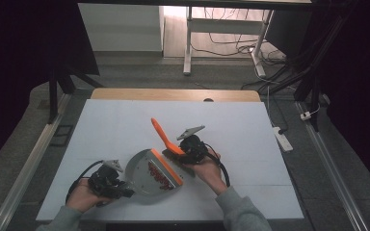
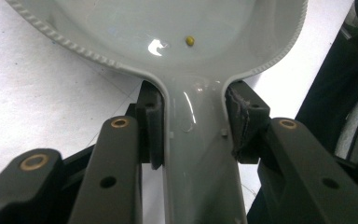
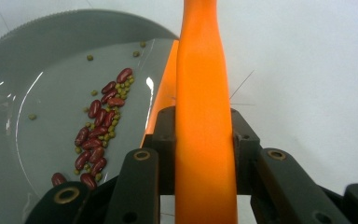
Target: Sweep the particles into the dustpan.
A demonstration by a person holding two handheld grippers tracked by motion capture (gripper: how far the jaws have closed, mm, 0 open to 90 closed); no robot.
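Two rigid, light plastic tools: the left gripper [image 2: 193, 126] pinches the grey dustpan [image 1: 147, 174] by its handle, the right gripper [image 3: 204, 140] the orange brush [image 1: 166, 138] at mid-handle. The beans [image 3: 98, 130], lying loose in the dustpan near its front edge at the table's [image 1: 125, 125] near middle, will probably roll if it tilts.

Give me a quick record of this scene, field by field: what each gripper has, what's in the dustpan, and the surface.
left gripper: shut on the grey dustpan handle
right gripper: shut on the orange brush handle
dustpan contents: red beans and small green beans, heaped near the pan's front edge
brush position: at the dustpan's front edge
surface: white table
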